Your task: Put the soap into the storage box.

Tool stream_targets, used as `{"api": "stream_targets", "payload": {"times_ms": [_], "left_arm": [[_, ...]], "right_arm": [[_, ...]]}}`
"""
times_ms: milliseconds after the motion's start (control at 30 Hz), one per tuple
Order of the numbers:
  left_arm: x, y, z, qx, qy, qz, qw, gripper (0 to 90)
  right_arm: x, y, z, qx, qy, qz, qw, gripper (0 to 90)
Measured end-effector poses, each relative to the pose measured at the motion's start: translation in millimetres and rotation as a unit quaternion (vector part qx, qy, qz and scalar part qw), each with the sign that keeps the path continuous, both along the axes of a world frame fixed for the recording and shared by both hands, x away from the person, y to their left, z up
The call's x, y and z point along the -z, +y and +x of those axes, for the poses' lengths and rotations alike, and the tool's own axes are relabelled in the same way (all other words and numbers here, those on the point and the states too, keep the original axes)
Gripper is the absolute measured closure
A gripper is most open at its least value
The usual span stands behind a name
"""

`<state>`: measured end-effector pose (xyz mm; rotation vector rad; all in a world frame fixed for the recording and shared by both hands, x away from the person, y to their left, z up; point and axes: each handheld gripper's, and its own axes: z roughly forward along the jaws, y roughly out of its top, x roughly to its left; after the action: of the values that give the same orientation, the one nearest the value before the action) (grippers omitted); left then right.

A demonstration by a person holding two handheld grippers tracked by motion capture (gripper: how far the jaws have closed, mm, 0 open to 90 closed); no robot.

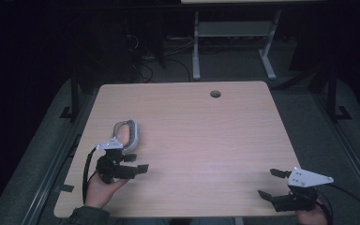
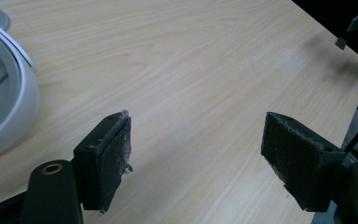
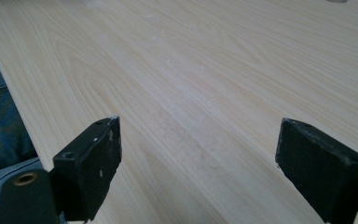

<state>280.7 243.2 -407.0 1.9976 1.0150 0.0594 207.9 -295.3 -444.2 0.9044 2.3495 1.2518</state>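
A white and grey curved object (image 1: 129,134), like a headset shell, lies on the wooden table (image 1: 192,136) at the left. Just in front of it my left gripper (image 1: 137,163) is open with nothing between its jaws and points right across the table. In the left gripper view the white object (image 2: 9,93) sits at the left edge, apart from the left gripper (image 2: 196,154), whose worn pads (image 2: 116,154) stand wide apart. My right gripper (image 1: 270,183) is open near the table's front right corner. In the right gripper view only bare wood lies beyond the right gripper (image 3: 198,163).
A round cable hole (image 1: 215,93) is in the table's far edge. Behind the table stands a grey desk frame (image 1: 234,42) on a dark floor with cables. The person's trouser leg (image 3: 0,116) shows past the table's edge in the right gripper view.
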Motion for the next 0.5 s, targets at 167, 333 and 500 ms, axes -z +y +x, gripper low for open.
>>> {"api": "stream_targets", "payload": {"times_ms": [167,333,500], "left_arm": [[4.0,1.8,-6.6,0.003,0.003,0.002,1.0000,23.6],[6.8,2.0,-13.2,0.004,0.004,0.001,1.0000,23.4],[12.4,1.7,-20.3,0.006,0.010,0.006,0.9999,22.7]], "right_arm": [[0.0,0.2,-0.2,0.000,0.001,0.000,1.0000,13.8],[-0.2,0.0,-0.6,0.000,0.001,0.000,1.0000,13.8],[-0.7,-0.2,-1.3,0.000,0.001,0.001,1.0000,13.8]]}}
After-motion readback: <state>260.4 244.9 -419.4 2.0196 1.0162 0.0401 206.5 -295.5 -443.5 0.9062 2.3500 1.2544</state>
